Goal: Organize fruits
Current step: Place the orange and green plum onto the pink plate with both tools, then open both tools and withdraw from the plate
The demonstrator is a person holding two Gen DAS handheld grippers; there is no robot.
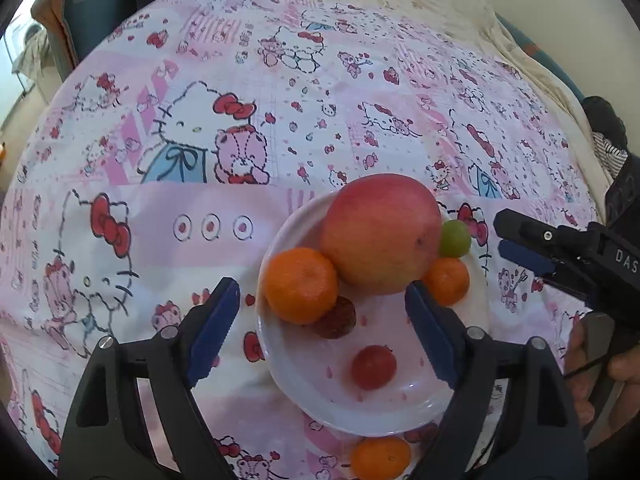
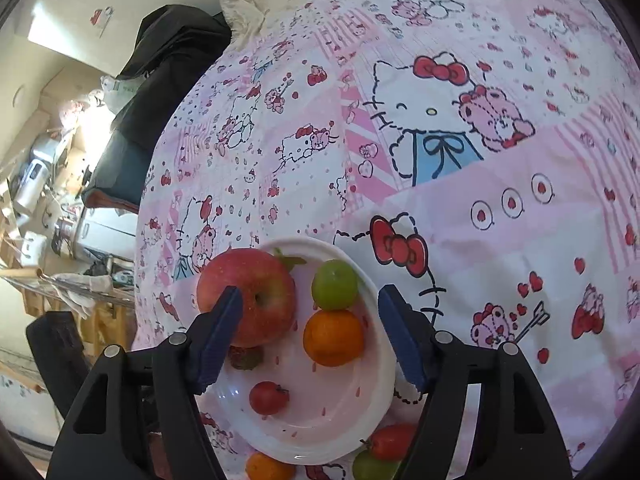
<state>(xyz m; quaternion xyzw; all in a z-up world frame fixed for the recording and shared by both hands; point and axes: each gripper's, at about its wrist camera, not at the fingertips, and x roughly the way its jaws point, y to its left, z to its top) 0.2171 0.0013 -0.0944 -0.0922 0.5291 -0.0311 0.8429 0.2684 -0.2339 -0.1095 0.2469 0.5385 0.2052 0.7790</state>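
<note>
Left gripper [image 1: 322, 320]: 2 black plastic arms with triangular cut-outs, 4 round silver pins at the joints, blue fingers [image 1: 214, 328] with saw-toothed inner edges. Right gripper [image 2: 310, 334]: same black frame, same 4 silver pins, same toothed blue fingers [image 2: 218, 338]. From the left wrist view, white letters "DAS" along its black side, 1 small silver screw, a thin black cable [image 1: 582, 370] beside the hand [image 1: 600, 372].
</note>
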